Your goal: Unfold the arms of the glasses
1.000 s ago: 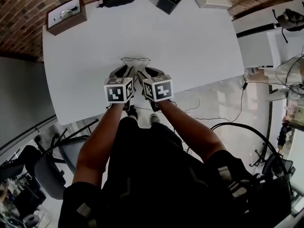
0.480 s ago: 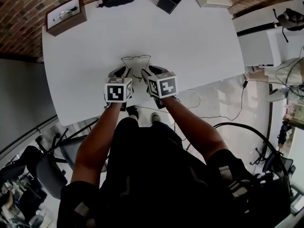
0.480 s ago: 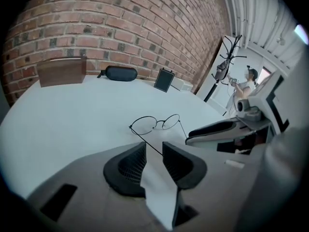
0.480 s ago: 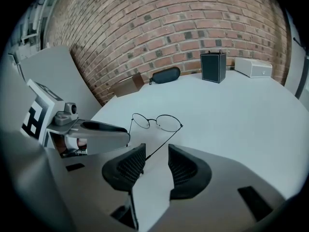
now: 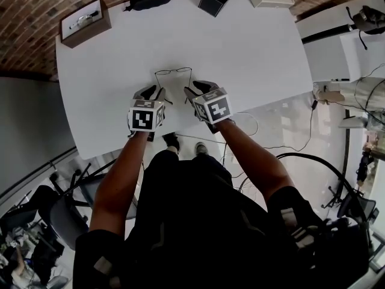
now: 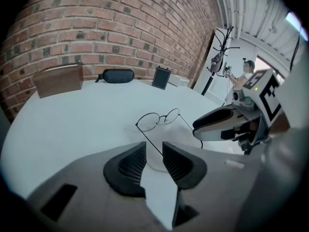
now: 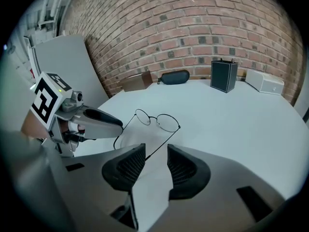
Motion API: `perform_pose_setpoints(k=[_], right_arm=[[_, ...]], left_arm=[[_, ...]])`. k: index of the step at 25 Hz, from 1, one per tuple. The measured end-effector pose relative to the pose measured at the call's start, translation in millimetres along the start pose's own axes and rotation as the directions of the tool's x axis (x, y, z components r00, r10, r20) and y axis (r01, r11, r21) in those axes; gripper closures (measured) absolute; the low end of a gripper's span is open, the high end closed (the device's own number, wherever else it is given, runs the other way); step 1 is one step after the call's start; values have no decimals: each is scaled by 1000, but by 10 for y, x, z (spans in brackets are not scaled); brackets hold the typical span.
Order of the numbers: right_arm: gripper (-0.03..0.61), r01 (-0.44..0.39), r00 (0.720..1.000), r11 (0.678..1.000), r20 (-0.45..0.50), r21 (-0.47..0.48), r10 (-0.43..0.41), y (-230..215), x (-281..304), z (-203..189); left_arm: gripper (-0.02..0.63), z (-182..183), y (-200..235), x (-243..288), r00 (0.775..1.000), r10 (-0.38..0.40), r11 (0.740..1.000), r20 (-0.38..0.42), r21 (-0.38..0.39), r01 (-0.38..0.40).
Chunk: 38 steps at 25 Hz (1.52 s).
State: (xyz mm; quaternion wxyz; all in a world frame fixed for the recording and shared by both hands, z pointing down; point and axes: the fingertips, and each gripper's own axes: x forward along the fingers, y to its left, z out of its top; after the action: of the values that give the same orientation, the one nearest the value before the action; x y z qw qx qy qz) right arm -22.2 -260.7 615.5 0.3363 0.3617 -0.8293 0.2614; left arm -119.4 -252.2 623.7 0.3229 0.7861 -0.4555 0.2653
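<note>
Glasses [image 7: 155, 118] arms out; L gripper [image 6: 153, 147] & R gripper [image 7: 155, 148] jaws apart — nothing clamped.

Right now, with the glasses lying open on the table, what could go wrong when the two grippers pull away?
1. Each thin wire arm of the glasses runs between open jaws, one in the left gripper and one in the right gripper. A sideways retreat could hook an arm and drag or twist the frame.
2. Closing hard on such thin wire could bend it.
</note>
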Motion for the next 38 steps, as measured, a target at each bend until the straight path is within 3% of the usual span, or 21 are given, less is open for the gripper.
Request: perform_pose_setpoints(k=[8,18,23,31,38], right_arm=[[457,2,1000,995,1,-100,-2,-66,-55,-20],[457,16,1000,989,20,-144,-14,-41,-79,-54],[442,24,999,987,33,-159,-19,-80,-112,-57],[431,21,996,976,86,-218,-2,-8,-318,18],[433,-14,972,990,230,-137,45,126,-838,135]], left_arm=[[505,-50,74,-79,1000,14,999,-1,36,-14],[505,-71,46,-113,1000,17,999,22,46,-18],[505,-10,17,-209,997,7,1000,72,25,-9],[505,42,-107,-576,985,56,998,161,-11,-55],[506,123,-614,-1015,944,22,999,329,-32,-12]])
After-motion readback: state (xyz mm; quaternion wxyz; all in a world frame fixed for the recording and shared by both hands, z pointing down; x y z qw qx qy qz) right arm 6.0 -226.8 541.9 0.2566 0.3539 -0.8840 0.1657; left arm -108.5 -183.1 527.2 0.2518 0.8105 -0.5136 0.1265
